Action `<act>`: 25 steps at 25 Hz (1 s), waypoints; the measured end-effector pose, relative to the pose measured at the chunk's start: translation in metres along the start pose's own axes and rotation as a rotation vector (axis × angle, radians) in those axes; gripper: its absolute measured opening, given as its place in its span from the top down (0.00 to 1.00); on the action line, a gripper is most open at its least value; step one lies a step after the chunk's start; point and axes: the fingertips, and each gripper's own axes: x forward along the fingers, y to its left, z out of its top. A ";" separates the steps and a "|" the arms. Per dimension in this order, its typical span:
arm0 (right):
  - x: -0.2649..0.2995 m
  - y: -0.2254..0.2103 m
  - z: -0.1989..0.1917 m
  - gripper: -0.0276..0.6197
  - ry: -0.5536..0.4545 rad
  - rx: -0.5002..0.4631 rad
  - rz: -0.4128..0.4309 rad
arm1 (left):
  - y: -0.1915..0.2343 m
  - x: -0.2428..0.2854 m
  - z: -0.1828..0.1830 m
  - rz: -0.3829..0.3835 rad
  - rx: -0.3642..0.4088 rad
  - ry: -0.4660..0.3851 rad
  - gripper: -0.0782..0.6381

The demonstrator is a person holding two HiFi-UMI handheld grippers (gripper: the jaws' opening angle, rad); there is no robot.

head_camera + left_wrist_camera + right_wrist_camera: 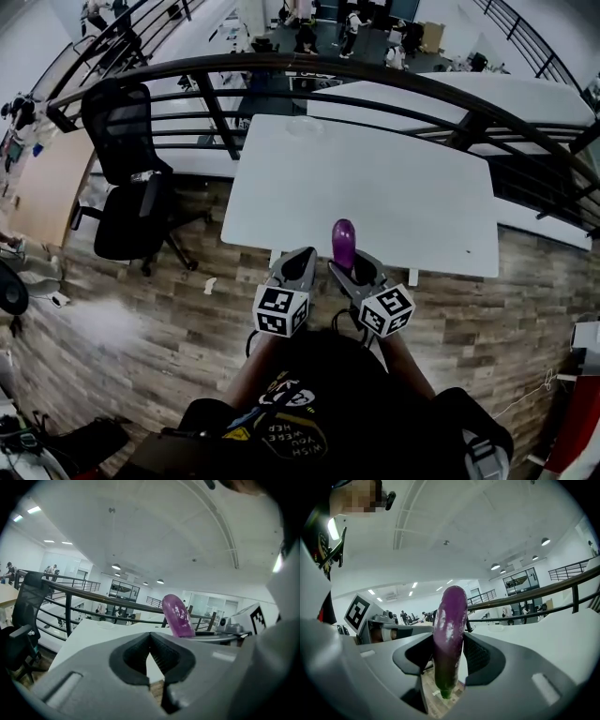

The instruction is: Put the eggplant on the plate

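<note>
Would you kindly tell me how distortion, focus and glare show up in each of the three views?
Head view: fisheye bows the railing into an arc. Left gripper view: the corners are vignetted black, and the close left tongs look slightly soft. Right gripper view: white glare streaks the eggplant.

Partly hidden
The eggplant (pixel 343 240) has its lower end behind the right tool (pixel 347 266); the plate (pixel 305 126) at the bench (pixel 394 197)'s far edge looks faint.
</note>
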 end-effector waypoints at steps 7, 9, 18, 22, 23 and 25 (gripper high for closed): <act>0.052 -0.016 0.012 0.65 0.017 0.026 -0.078 | 0.053 0.018 0.019 -0.055 0.003 0.045 0.88; 0.064 -0.020 0.010 0.65 0.025 0.033 -0.089 | 0.069 0.023 0.018 -0.049 -0.004 0.055 0.88; 0.114 -0.064 0.011 0.65 0.082 0.039 -0.080 | 0.113 0.064 0.026 -0.020 -0.041 0.076 0.88; 0.147 -0.094 0.027 0.65 0.085 0.017 -0.043 | 0.141 0.098 0.039 0.020 -0.058 0.077 0.88; 0.153 -0.101 0.032 0.65 0.085 0.017 -0.034 | 0.146 0.107 0.041 0.025 -0.075 0.084 0.88; 0.163 -0.118 0.042 0.65 0.080 0.014 -0.016 | 0.153 0.126 0.047 0.033 -0.100 0.095 0.88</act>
